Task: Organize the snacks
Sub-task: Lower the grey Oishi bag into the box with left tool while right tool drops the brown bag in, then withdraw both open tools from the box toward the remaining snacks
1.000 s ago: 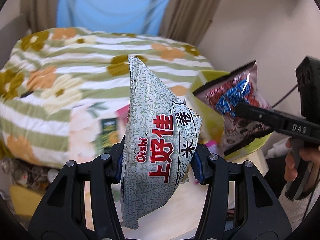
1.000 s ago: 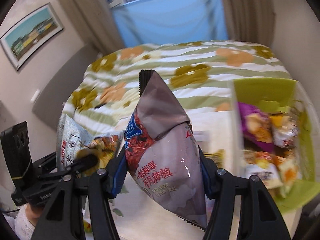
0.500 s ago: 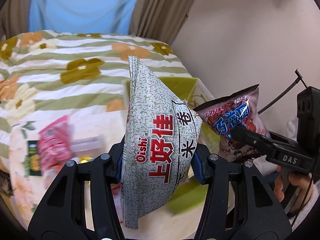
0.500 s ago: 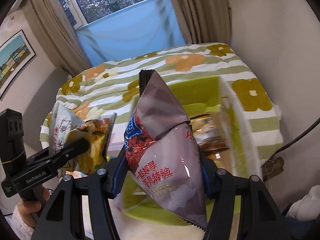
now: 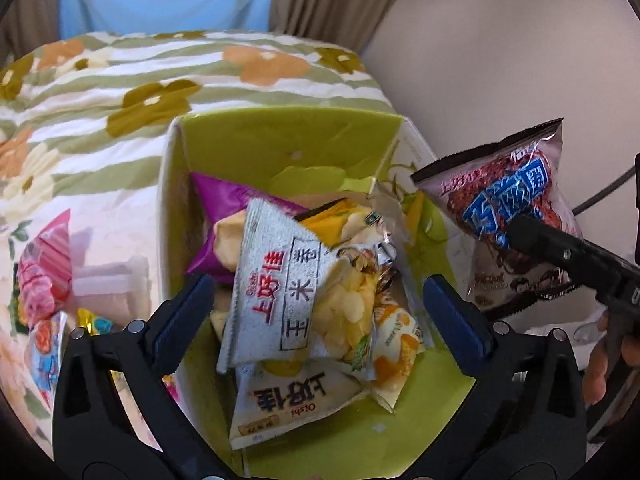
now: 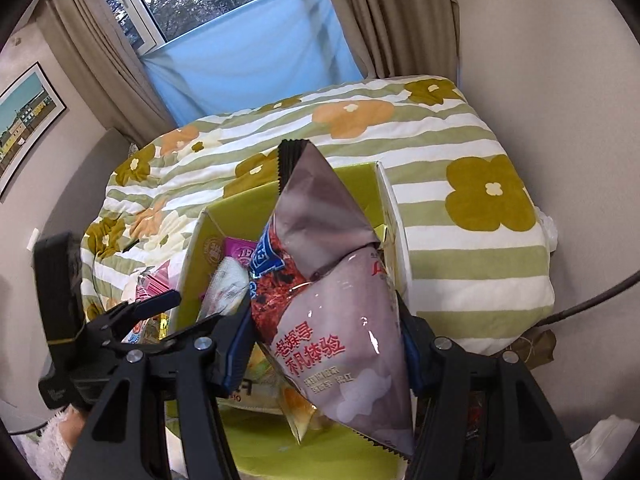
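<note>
A lime-green box [image 5: 288,148] holds several snack bags. My left gripper [image 5: 320,304] is open above it. The grey speckled Oishi bag [image 5: 288,292] lies loose on the pile between its fingers. My right gripper [image 6: 324,340] is shut on a pink-brown snack bag [image 6: 332,320] with a blue label, held over the box's [image 6: 224,212] right side. That bag also shows in the left wrist view [image 5: 512,216], at the box's right edge. The left gripper shows at the left in the right wrist view [image 6: 152,308].
The box stands on a pale table in front of a bed with a green-striped floral quilt [image 5: 120,92]. A pink packet [image 5: 44,272] and other small snacks [image 5: 96,324] lie on the table left of the box. A wall [image 5: 500,48] is close on the right.
My left gripper has moved over the box and opened, and the grey Oishi bag has dropped onto the pile. My right gripper has carried its bag over the box.
</note>
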Motion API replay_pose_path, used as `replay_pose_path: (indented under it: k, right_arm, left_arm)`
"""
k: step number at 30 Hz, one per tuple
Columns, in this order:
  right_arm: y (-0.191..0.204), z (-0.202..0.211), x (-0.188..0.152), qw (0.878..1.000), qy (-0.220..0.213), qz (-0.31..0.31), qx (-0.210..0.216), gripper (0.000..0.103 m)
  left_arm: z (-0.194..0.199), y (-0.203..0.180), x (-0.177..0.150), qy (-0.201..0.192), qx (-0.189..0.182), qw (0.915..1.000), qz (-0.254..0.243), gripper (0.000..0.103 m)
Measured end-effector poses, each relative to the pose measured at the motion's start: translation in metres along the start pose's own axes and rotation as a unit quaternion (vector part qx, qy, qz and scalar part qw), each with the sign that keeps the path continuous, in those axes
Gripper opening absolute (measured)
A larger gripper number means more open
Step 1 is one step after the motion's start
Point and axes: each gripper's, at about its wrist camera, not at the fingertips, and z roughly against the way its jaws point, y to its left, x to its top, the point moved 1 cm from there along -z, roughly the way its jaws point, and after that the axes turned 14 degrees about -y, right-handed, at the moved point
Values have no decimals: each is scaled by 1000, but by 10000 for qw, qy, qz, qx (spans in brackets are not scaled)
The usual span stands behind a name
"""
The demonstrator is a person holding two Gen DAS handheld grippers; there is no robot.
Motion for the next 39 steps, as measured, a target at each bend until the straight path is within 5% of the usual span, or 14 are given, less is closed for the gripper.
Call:
replay_pose_path:
  k: [10,22,25,27,28,39]
  right_arm:
    - [-3,-26,8,9995,192,95,217,57]
    - [11,-64,33,9984,234,521,-54,58]
    - [16,-72,35,9977,193,637,-101,68]
    - [18,-70,35,9978,45,656,-59,96]
    - [20,-67,33,9978,-38,655,-36,101]
    - [15,-52,15,9989,-36,471,11,102]
  left_arm:
    - [25,21,5,-110,388,9991,-106,103]
    - [17,31,15,2,333,9994,-123,103]
    - [13,34,17,17,323,9994,-105,103]
    - [12,36,16,25,279,9996,-65,103]
    - [12,36,16,31,266,9996,-62,103]
    - [10,32,13,62,191,9998,-58,103]
